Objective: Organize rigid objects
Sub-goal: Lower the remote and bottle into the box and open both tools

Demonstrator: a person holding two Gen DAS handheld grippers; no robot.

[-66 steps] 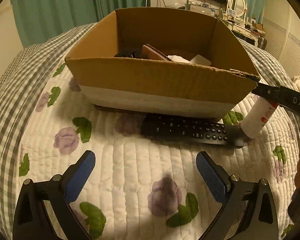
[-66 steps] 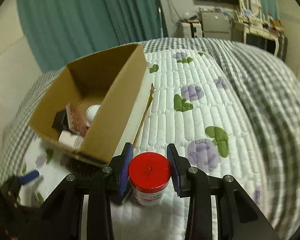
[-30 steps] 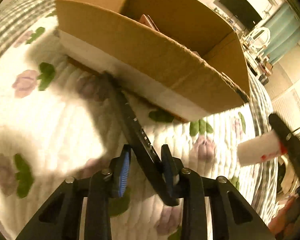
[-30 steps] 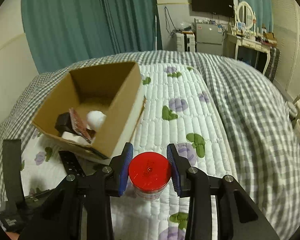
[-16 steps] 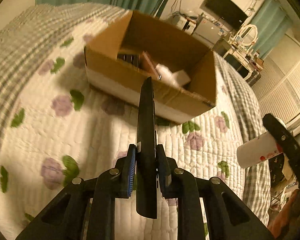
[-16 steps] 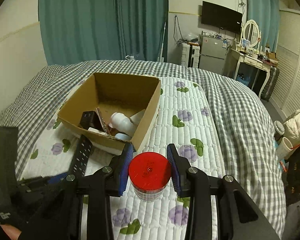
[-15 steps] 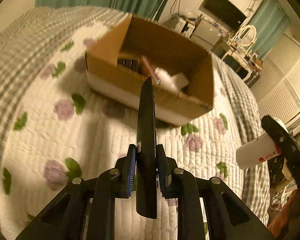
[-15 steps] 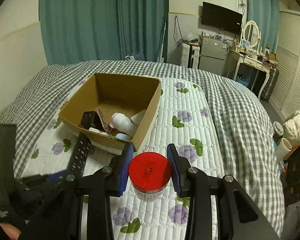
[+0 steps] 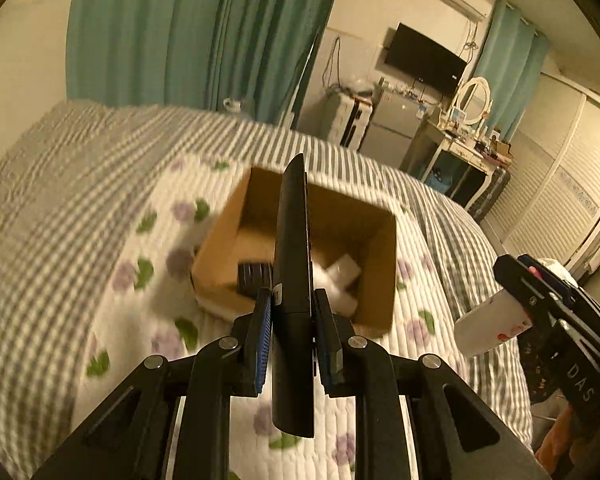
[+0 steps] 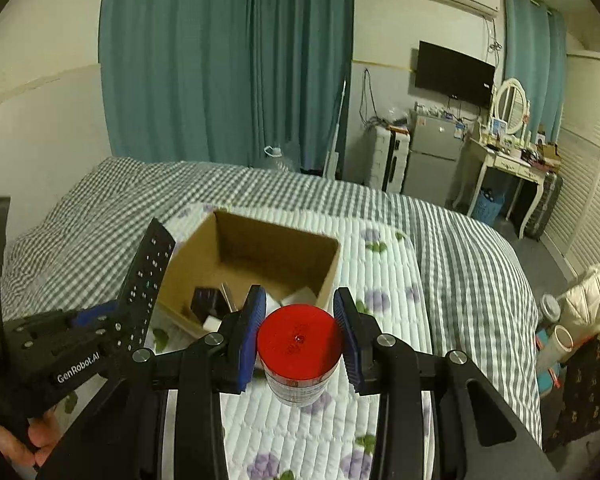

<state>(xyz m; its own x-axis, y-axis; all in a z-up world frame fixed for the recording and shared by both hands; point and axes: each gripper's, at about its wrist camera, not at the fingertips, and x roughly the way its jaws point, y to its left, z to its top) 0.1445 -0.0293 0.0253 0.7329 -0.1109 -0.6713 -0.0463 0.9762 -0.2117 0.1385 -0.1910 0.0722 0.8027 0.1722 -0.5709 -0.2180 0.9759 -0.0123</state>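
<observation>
From the left wrist camera, the left gripper [image 9: 294, 330] clamps a black remote control [image 9: 293, 280] edge-on between its blue pads [image 9: 262, 338], the remote pointing forward and raised in the air above a quilted floral bedspread [image 9: 148, 292]. Beyond the remote's tip sits an open cardboard box [image 9: 376, 268] on the bed, holding a dark object [image 9: 254, 276] and white items [image 9: 342, 270] too blurred to name. At the right edge, the right gripper [image 9: 540, 304] grips a white bottle [image 9: 488, 326] with red markings, held off to the side of the box. Teal curtains [image 9: 204, 32] and a wall-mounted television [image 9: 424, 62] fill the background.

From the right wrist camera, the right gripper [image 10: 299, 332] is closed around the bottle's [image 10: 298, 360] body just below its red cap [image 10: 298, 338], carried above the bedspread [image 10: 380, 280] with the cardboard box [image 10: 268, 260] just ahead. To the left, the left gripper [image 10: 96, 320] holds the remote control [image 10: 146, 276], button face showing, tilted up beside the box's left wall. A checked blanket [image 10: 460, 240], a small refrigerator [image 10: 434, 156] and a white dressing table [image 10: 504, 164] stand behind.
</observation>
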